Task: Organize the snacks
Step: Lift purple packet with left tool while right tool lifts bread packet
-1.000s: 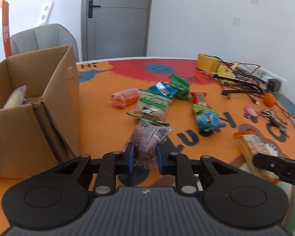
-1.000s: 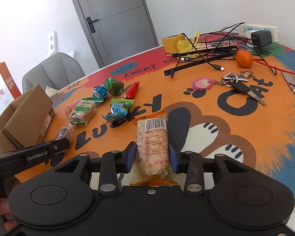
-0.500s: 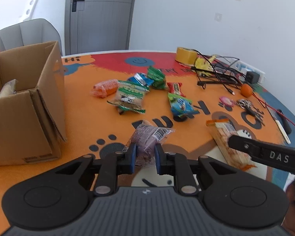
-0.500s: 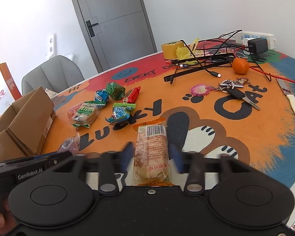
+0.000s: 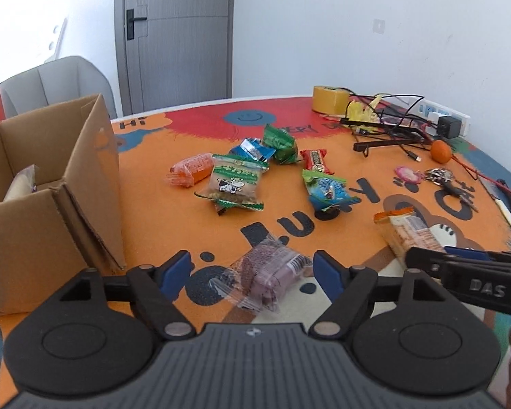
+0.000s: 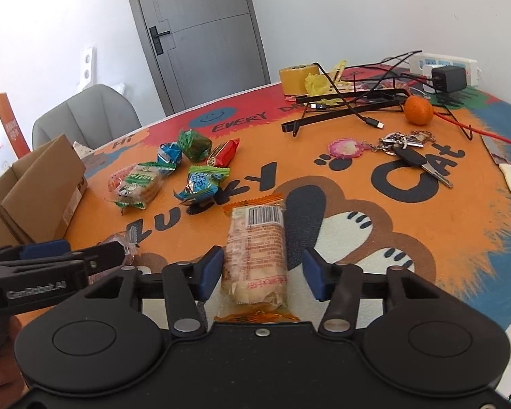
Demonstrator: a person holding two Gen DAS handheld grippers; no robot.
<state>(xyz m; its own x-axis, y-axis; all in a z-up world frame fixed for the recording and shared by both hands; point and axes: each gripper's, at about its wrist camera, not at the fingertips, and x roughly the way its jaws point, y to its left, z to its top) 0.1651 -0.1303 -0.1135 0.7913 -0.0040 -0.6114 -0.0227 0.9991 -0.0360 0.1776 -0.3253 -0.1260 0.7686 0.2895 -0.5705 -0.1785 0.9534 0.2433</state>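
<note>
A purple snack in clear wrap (image 5: 269, 272) lies on the orange mat between the fingers of my left gripper (image 5: 252, 266). Its jaws are opening and stand wide of the packet on both sides. My right gripper (image 6: 262, 262) straddles a long biscuit packet with a barcode (image 6: 257, 238) lying on the mat. Its jaws are closing; the left pad is at the wrapper, the right pad stands off it. An open cardboard box (image 5: 50, 204) sits at the left with a packet inside. Several loose snacks (image 5: 235, 180) lie mid-table.
At the back right are a yellow tape roll (image 5: 330, 104), tangled cables and a black stand (image 5: 388, 136), a power strip (image 6: 446, 64), an orange (image 6: 417, 110), keys (image 6: 409, 153) and a knife (image 6: 508, 177). A grey chair (image 5: 57, 85) stands behind the box.
My left gripper was shut on the purple snack and has opened wide; the packet now rests on the mat. My right gripper's jaws have loosened slightly around the long packet.
</note>
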